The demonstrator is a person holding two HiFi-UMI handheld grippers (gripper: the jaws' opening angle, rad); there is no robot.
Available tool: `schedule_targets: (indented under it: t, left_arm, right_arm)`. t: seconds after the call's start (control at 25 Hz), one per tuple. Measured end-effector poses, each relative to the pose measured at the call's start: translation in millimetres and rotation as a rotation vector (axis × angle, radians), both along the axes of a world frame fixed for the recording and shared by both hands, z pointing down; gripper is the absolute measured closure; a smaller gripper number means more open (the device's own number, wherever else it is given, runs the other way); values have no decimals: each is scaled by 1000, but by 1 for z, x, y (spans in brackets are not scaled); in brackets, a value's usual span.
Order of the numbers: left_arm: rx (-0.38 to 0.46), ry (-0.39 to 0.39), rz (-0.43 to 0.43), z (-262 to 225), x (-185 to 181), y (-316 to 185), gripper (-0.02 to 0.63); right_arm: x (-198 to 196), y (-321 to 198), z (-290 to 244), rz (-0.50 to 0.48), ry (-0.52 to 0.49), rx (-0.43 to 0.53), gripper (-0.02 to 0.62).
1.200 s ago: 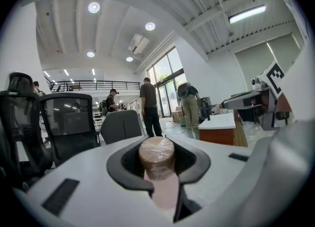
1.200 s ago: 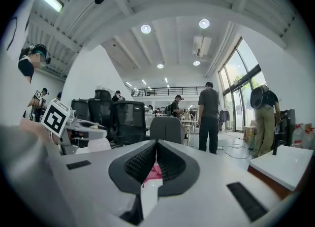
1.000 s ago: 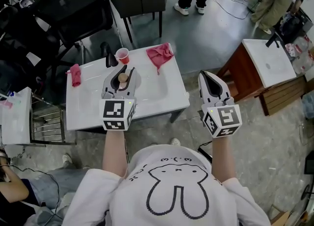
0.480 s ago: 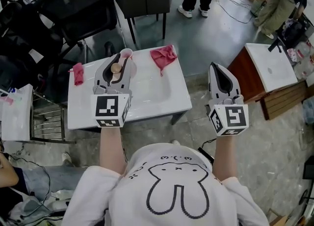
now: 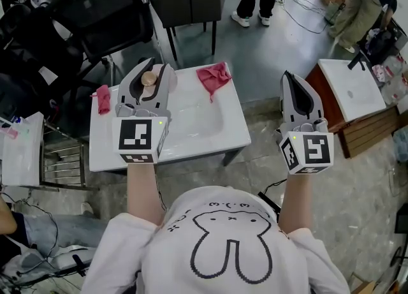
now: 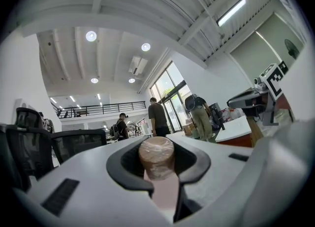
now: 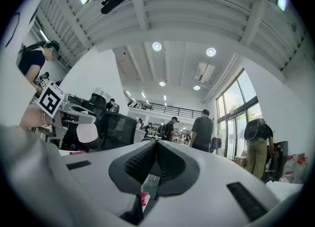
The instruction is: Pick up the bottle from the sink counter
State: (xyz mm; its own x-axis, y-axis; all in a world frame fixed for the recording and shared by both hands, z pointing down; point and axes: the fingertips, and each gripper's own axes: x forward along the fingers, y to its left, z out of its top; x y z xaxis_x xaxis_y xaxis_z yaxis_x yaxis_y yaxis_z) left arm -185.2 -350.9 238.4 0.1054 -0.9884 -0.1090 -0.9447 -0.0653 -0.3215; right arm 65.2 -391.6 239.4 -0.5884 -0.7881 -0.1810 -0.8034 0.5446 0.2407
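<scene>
Gripping the bottle (image 6: 156, 156) just below its brown, film-wrapped cap, the left gripper (image 5: 147, 73) has its fingers (image 6: 196, 163) clamped on the pale pink neck, closed partway around it rather than fully together. From the head view, that gripper hangs over the back left part of the white sink desk (image 5: 210, 143), and the cap shows between its two grey shells. The left gripper view looks out across the room at chairs and people standing far off, with no desk surface in sight beneath the bottle, so I judge the bottle to be off the desk and carried in the air. The right gripper (image 5: 294, 80) is held out past the desk's right edge, well apart from it, over the floor. Its textured fingers (image 7: 139, 164) are pressed together with nothing between them. Two red cloths lie on the desk, one (image 5: 215, 74) at the back right corner and one (image 5: 102, 97) at the left edge, both away from the grip. The picking-up step looks as good as done: the grasp is made and the bottle seems clear of the desk. What remains calls only for a steady squeeze on the narrow neck and an upright bottle, since the hold sits high and the body below could swing or slip if the fingers ease.
</scene>
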Motion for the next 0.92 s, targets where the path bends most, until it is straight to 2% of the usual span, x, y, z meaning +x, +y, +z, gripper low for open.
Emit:
schedule_targets:
  t: [0.48,0.92]
  left_arm:
    - [32,-13,3,-9,7,6,499]
    - [25,-6,9,-7,6,1,500]
  right_arm:
    - [2,8,-3,9,24,22,566]
    - [0,4,0,7,29,9,566]
